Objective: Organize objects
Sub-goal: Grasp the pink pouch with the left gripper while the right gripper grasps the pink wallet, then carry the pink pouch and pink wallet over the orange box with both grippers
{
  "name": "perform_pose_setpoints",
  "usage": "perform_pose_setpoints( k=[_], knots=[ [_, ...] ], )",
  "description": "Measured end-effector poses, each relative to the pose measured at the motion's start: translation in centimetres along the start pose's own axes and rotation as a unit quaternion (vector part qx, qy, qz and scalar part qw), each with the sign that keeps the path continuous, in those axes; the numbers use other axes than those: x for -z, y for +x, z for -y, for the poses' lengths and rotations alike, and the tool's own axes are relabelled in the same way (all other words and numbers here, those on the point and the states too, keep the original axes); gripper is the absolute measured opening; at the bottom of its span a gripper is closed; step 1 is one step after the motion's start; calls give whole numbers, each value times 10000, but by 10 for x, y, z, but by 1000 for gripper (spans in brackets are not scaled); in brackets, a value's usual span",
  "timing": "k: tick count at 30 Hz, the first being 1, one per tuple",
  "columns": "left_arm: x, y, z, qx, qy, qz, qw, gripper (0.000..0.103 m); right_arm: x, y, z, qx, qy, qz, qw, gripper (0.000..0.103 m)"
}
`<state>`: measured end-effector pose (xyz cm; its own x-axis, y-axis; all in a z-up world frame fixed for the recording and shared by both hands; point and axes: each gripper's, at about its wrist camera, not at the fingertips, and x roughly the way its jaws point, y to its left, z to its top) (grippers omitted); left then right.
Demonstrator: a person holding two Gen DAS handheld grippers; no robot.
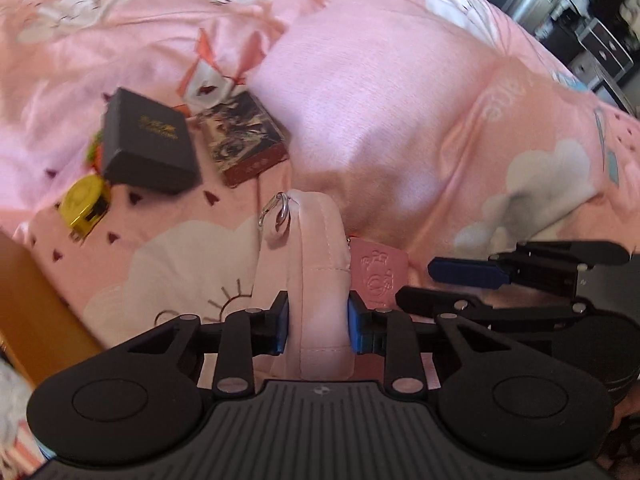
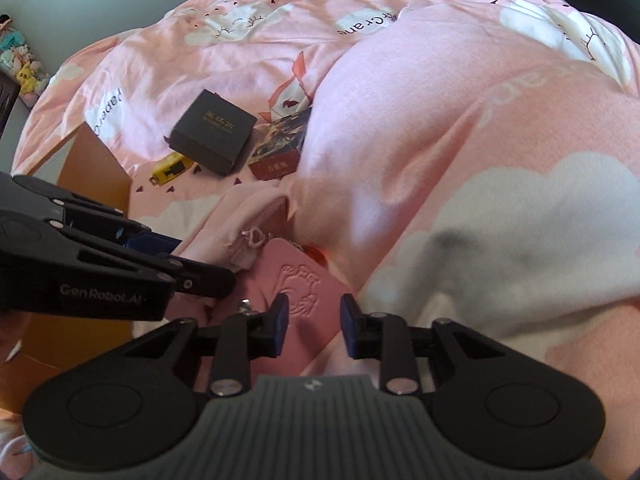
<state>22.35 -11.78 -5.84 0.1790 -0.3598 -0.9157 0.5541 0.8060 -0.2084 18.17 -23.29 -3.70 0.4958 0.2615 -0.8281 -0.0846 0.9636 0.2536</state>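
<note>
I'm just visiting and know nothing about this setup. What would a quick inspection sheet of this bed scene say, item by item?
Surface: rumpled pink quilt with cloud prints.
Job's things: pale pink fabric pouch with a metal clip; pink embossed wallet beside it.
Clutter: black box, printed card box, yellow tape measure, folded paper piece, all grouped further back on the quilt.
Grippers: left hand-held gripper pinches the pouch; right hand-held gripper has its jaws apart over the wallet, pads not pressing.
Cables: nothing seen.
Surroundings: orange cardboard box on the left; plush toys by the wall.
</note>
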Motion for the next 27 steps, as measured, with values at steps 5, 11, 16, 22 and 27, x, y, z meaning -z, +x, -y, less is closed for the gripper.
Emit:
perform_pose_setpoints(
  k=[5, 11, 16, 22, 27],
  knots=[
    [13, -41, 1, -210, -272, 599, 9976, 32, 1, 7, -16, -157, 20, -150, 9998, 53],
    [30, -100, -10, -195, -841, 1393, 9865, 32, -3, 29, -48, 159, -351, -343, 9987, 67],
    [49, -150, -27, -393, -1324, 2028, 9694, 32, -6, 52, -69, 652, -596, -430, 9952, 75],
    [78, -171, -63, -841, -2140, 2128, 9497, 32, 0, 79, -93, 1251, -1176, -495, 9839, 85],
    [111, -160, -100, -877, -2838, 1885, 9361, 32, 10, 91, -104, 1774, -1682, -399, 9688, 84]
  ],
)
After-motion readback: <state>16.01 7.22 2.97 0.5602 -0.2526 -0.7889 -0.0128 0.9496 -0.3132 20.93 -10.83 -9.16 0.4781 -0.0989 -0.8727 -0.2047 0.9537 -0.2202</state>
